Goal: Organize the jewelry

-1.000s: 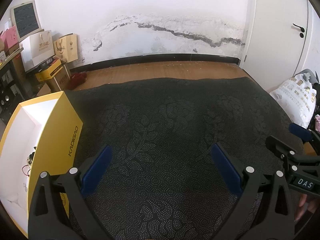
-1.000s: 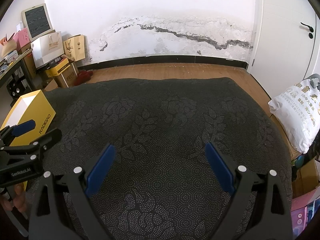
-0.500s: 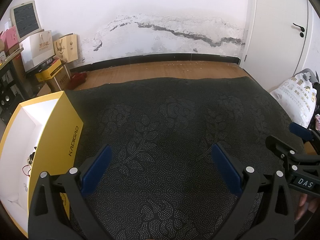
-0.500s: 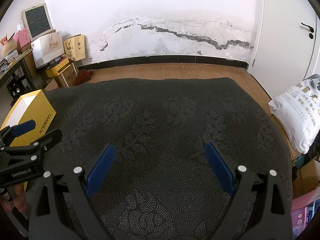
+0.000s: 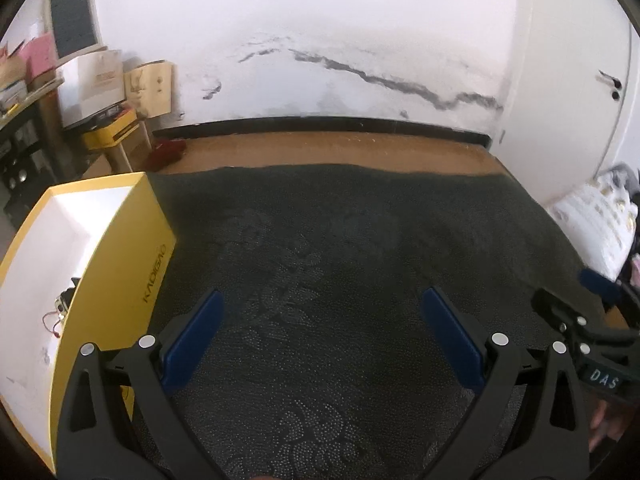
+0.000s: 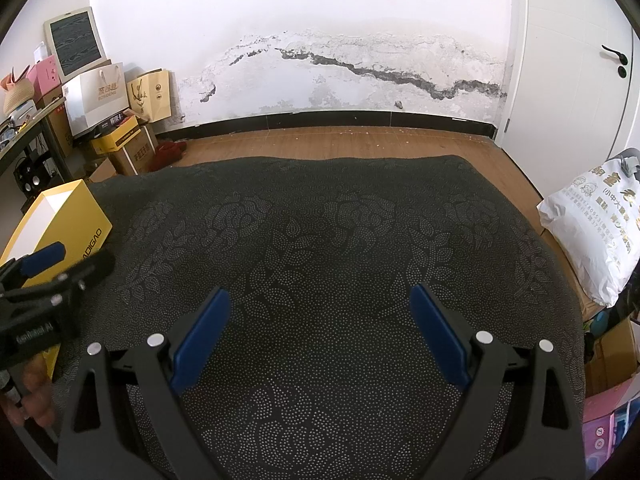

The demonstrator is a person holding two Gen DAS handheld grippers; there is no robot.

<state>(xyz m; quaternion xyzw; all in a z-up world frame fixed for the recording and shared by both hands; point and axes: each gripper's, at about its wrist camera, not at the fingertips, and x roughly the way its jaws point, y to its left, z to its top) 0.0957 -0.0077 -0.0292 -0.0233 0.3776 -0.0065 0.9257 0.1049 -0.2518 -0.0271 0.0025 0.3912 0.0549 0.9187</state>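
- Left gripper [image 5: 320, 332]: jaws spread wide, empty, over dark patterned cloth [image 5: 340, 240].
- Right gripper [image 6: 320, 328]: jaws spread wide, empty, over same cloth.
- Yellow box [image 5: 132, 264]: open top, white inside, at cloth's left edge, just beside left gripper.
- Jewelry [image 5: 60, 312]: small pieces w/ thin red cord, on box floor; detail too small to tell.

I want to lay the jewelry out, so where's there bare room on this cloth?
The dark cloth is bare from the yellow box at its left edge across to the white sack beyond its right edge. Clutter is only inside the box.
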